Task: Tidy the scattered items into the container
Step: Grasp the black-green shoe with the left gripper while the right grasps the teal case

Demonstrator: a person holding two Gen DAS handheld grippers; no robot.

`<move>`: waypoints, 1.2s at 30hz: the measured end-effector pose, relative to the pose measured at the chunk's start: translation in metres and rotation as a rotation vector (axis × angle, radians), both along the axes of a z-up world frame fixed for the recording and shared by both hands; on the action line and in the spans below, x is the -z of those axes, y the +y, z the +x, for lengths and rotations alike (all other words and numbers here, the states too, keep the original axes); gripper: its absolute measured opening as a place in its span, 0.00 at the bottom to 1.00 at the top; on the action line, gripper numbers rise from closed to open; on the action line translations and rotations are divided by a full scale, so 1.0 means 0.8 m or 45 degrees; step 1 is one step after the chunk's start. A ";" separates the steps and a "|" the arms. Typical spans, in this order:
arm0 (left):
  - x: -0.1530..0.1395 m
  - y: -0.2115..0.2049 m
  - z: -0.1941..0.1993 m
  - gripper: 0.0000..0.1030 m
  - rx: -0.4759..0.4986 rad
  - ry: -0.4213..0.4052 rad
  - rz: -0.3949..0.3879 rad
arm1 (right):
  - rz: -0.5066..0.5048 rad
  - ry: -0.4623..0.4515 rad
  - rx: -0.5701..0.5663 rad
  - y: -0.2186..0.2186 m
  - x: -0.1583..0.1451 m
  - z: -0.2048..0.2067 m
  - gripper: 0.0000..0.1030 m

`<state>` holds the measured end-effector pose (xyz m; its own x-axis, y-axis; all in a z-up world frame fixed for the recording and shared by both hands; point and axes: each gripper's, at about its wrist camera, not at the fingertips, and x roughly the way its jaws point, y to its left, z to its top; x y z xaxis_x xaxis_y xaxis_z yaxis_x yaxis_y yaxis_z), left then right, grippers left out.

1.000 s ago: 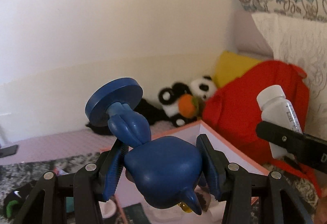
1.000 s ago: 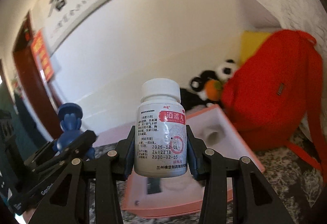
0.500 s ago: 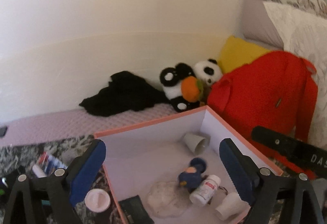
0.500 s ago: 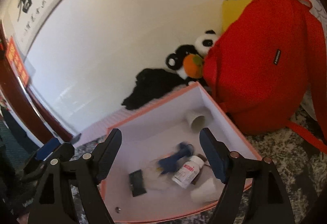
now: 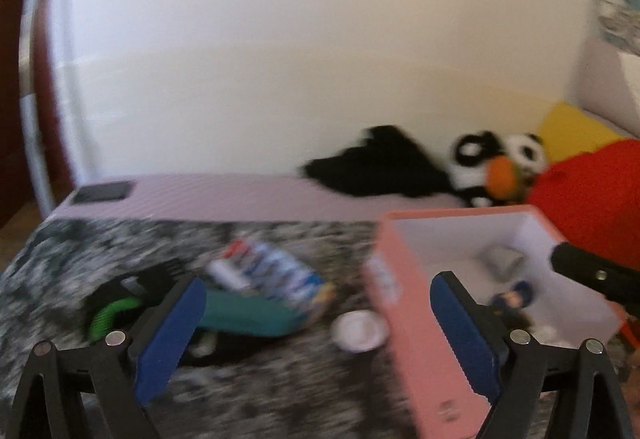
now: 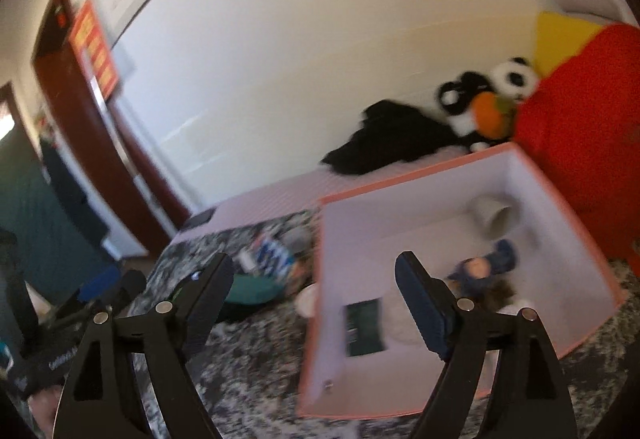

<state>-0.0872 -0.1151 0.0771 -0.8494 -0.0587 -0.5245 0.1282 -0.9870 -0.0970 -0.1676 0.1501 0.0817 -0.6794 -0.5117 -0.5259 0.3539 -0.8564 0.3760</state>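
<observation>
The pink box [image 5: 400,279] [image 6: 400,231] sits on a speckled blanket and holds a blue figure [image 5: 514,299] [image 6: 484,263], a grey cup [image 5: 502,259] [image 6: 494,217] and a dark card [image 6: 362,327]. My left gripper [image 5: 318,319] is open and empty, over the blanket left of the box. Ahead of it lie a white lid [image 5: 360,331], a teal item [image 5: 248,315], a striped packet [image 5: 272,271] and a green-black item [image 5: 112,315]. My right gripper [image 6: 316,299] hangs over the box's left wall, its jaws opening with nothing between them.
A red backpack [image 6: 580,159], a panda plush [image 6: 480,99], black cloth [image 6: 392,139] and a yellow cushion [image 6: 560,35] line the wall behind the box. A dark phone [image 5: 102,192] lies on the pink mattress. A brown door [image 6: 80,99] stands at left. The picture is blurred.
Both grippers opened; the blue figure and the white bottle dropped into the box. Both grippers then swung left, from over the box toward the items on the blanket.
</observation>
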 end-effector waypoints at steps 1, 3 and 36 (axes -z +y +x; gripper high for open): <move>0.004 -0.018 0.008 0.93 -0.034 -0.007 0.003 | 0.011 0.000 -0.019 -0.015 0.002 0.002 0.83; 0.014 -0.048 0.020 0.93 -0.082 -0.029 0.003 | 0.042 -0.007 -0.071 -0.051 0.010 0.004 0.83; 0.268 -0.268 -0.198 0.93 0.174 -0.511 -0.380 | 0.770 -0.024 -0.527 -0.424 0.268 -0.167 0.76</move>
<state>-0.2454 -0.3291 -0.1376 -0.5952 -0.1582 -0.7878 -0.0343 -0.9745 0.2216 -0.3013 -0.1889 -0.1328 -0.4810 -0.3411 -0.8076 0.6917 -0.7137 -0.1106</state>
